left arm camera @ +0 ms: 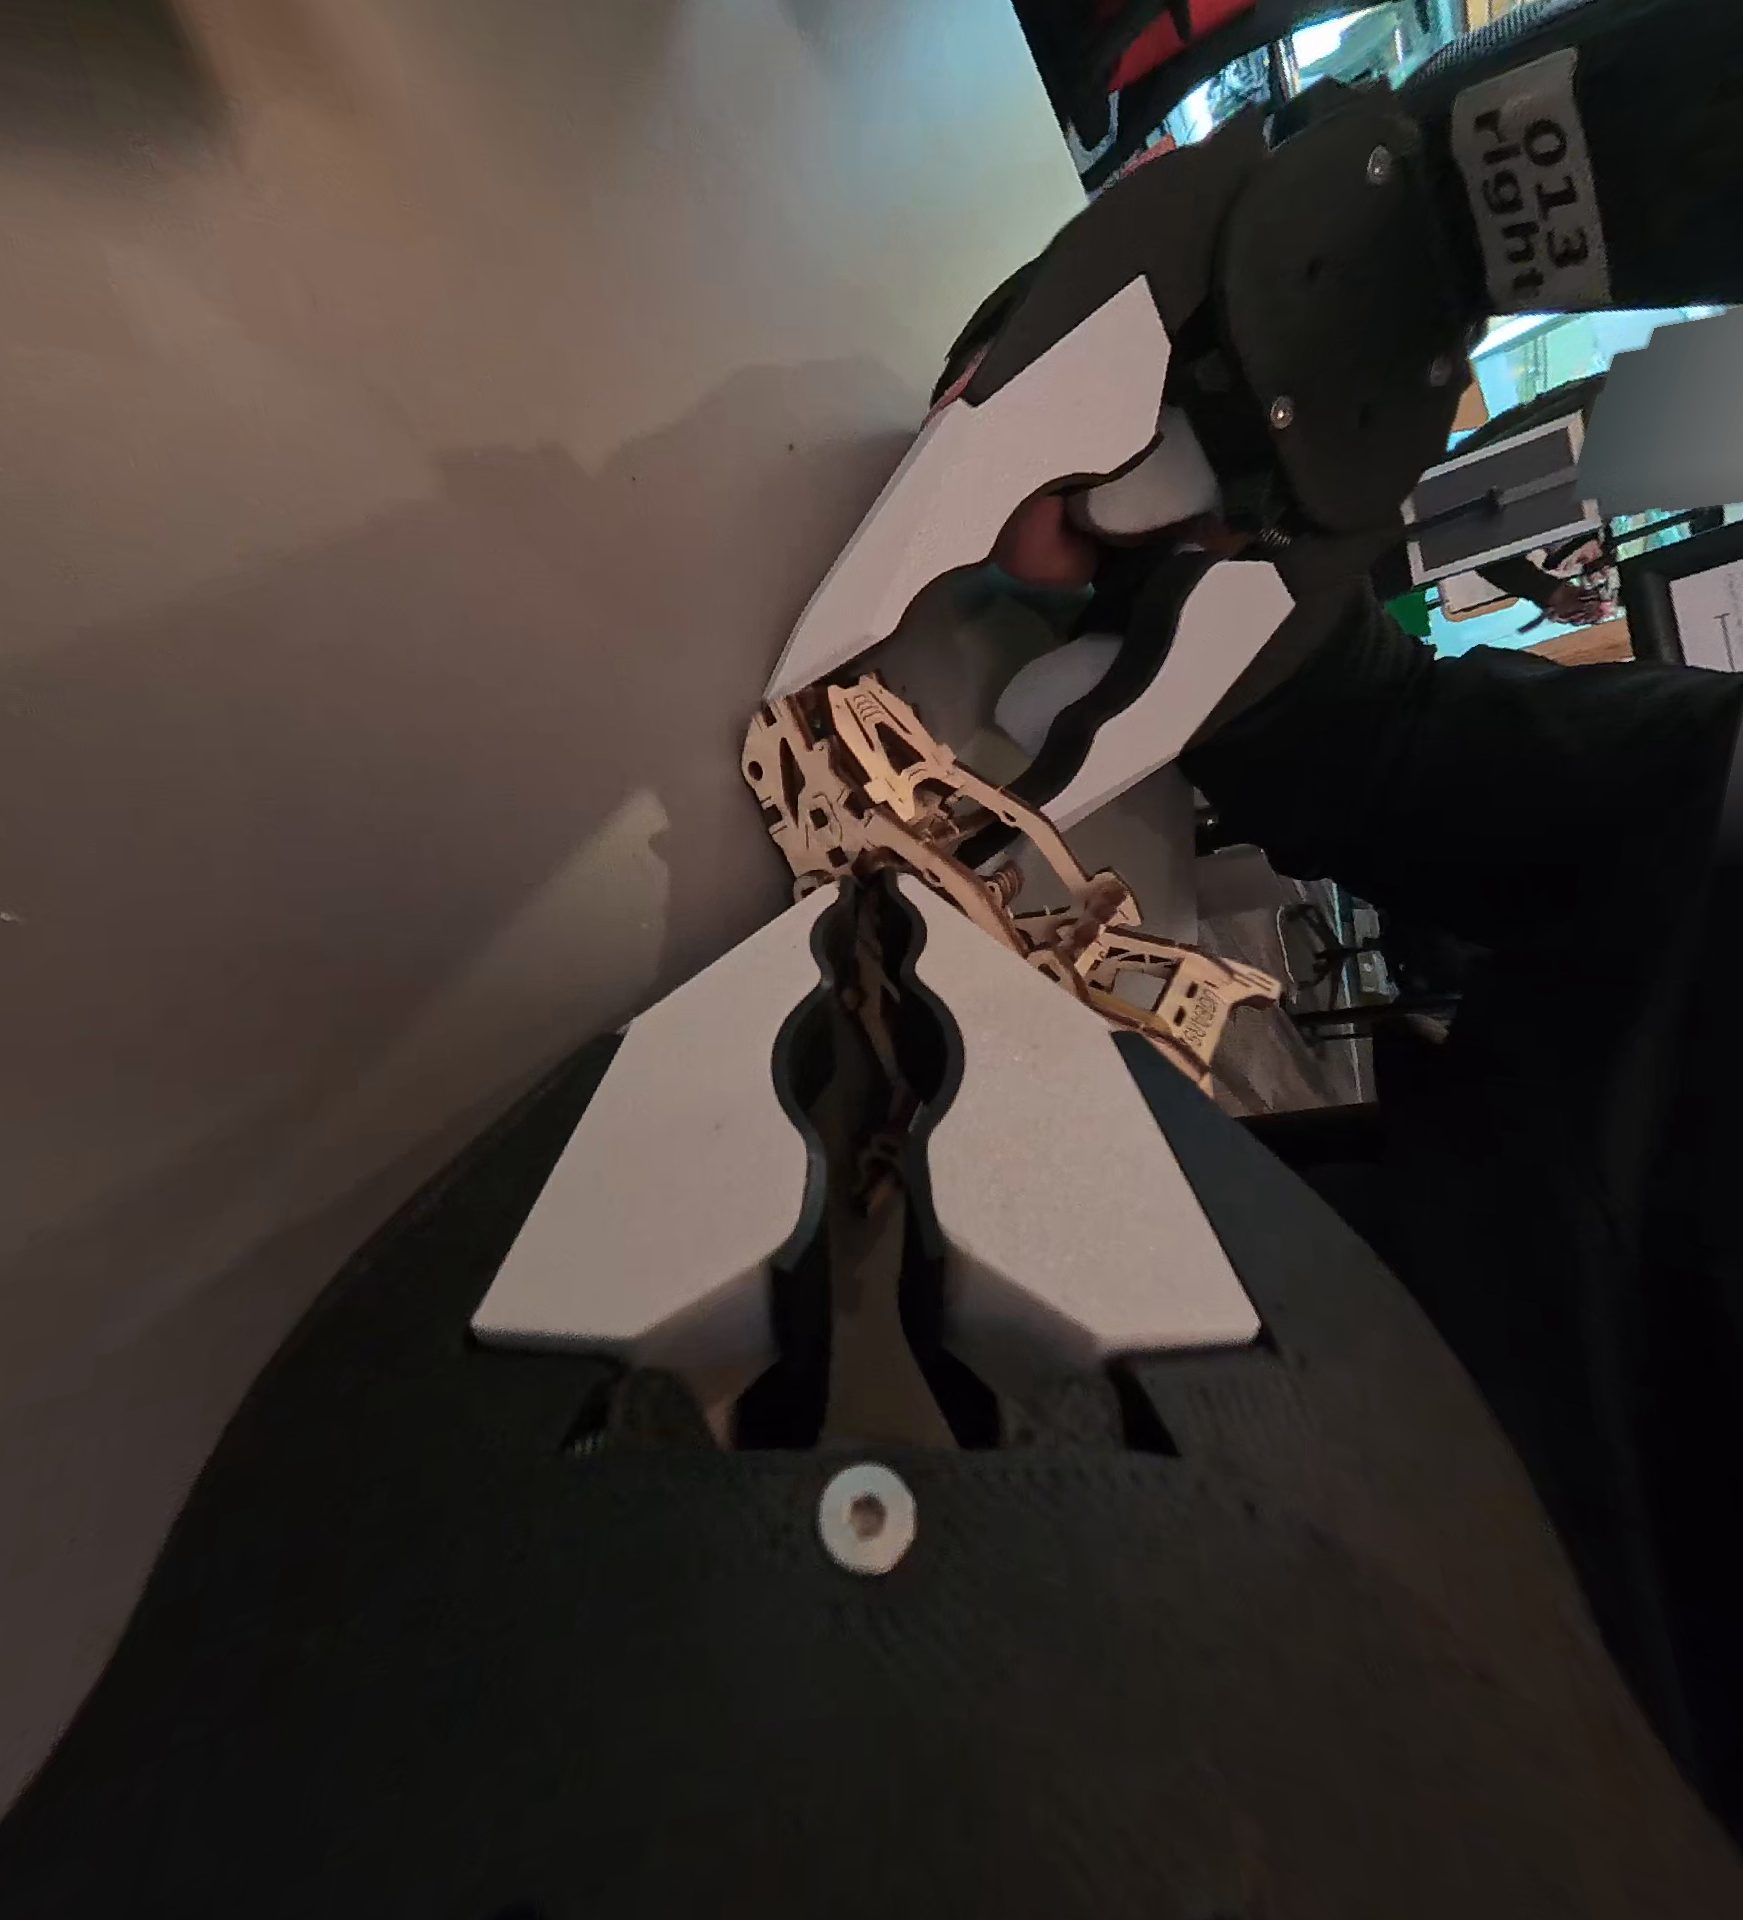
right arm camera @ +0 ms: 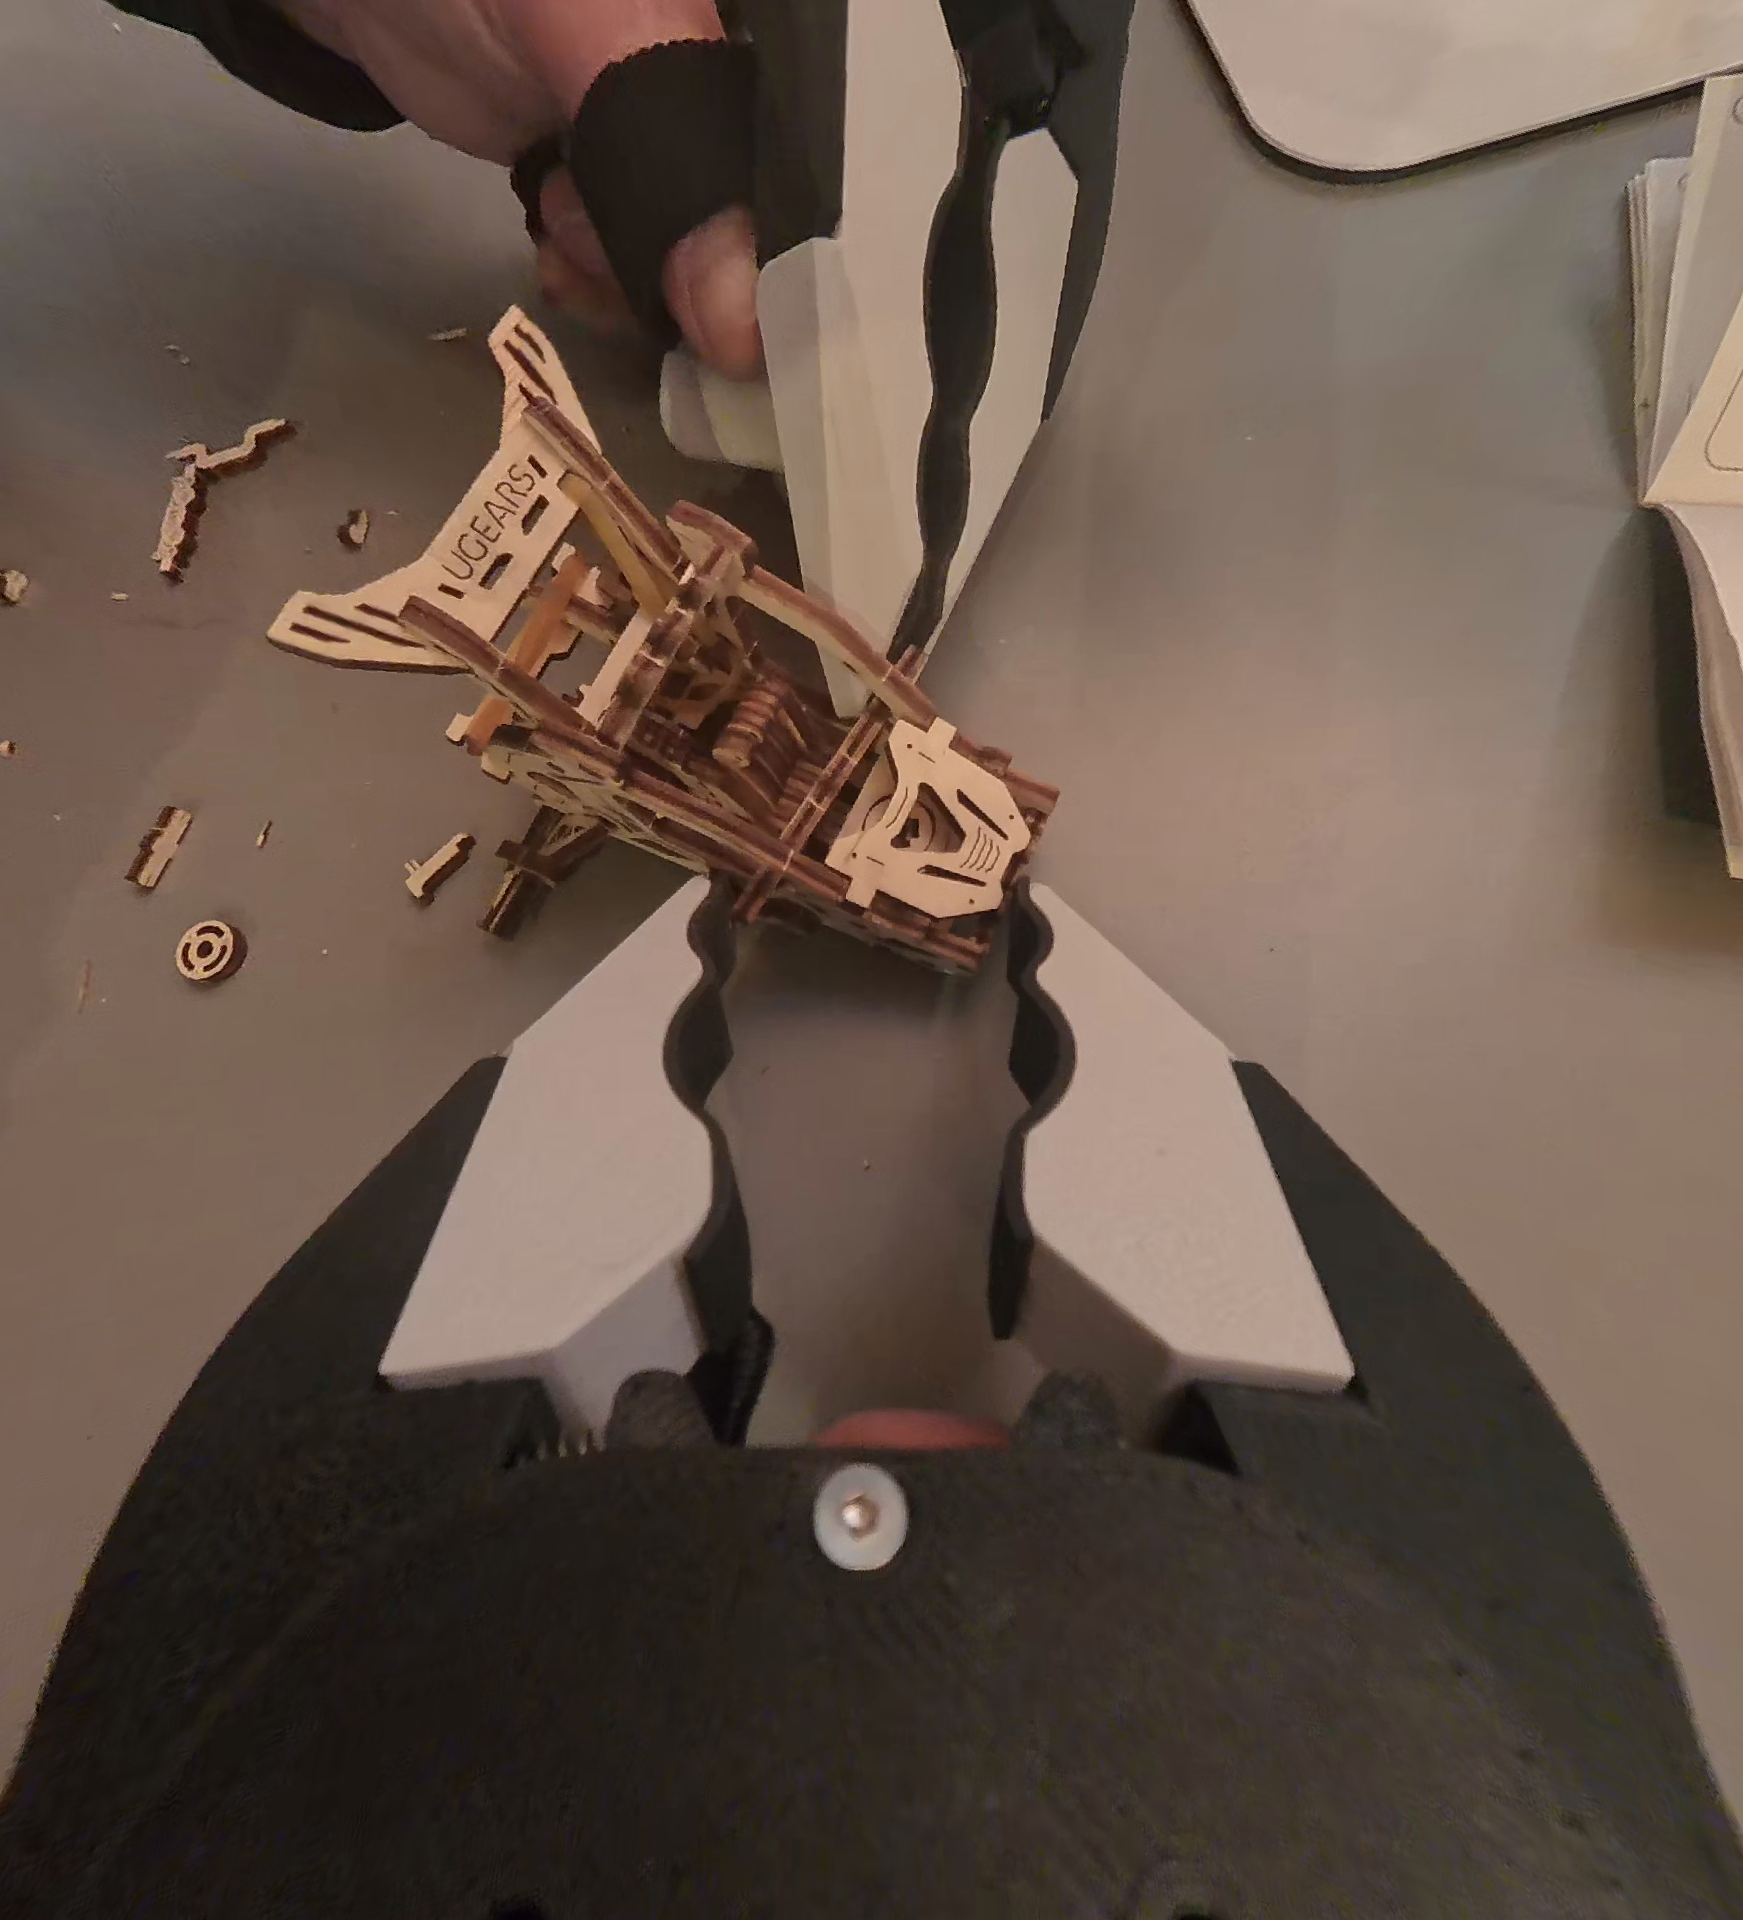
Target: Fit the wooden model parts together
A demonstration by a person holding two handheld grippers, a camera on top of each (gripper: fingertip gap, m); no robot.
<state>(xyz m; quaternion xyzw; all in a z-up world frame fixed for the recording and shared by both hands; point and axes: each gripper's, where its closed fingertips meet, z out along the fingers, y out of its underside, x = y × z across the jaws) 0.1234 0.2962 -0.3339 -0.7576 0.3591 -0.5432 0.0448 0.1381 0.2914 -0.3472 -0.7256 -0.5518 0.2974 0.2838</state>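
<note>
A light wooden model [right arm camera: 701,675] of laser-cut parts lies tilted on the grey table [right arm camera: 1366,727]. My right gripper [right arm camera: 867,914] has its fingers set wide, one on each side of the model's near end, and grips it. My left gripper [right arm camera: 903,649] comes in from the top and is shut on a thin curved wooden arm on top of the model. In the left wrist view, a thin wooden piece shows in the gap of the left gripper [left arm camera: 869,894]. The model [left arm camera: 1106,935] extends to the right there, with the right gripper [left arm camera: 908,758] clamped around its upper end.
Small wood scraps [right arm camera: 212,478] and a little wooden wheel [right arm camera: 210,951] lie on the table to the left of the model. Booklets [right arm camera: 1740,520] are stacked at the right edge. A white pad [right arm camera: 1469,83] is at the top right. A gloved hand [right arm camera: 638,156] holds the left gripper. Only a small space, under 4 cm, lies between the two pairs of fingers.
</note>
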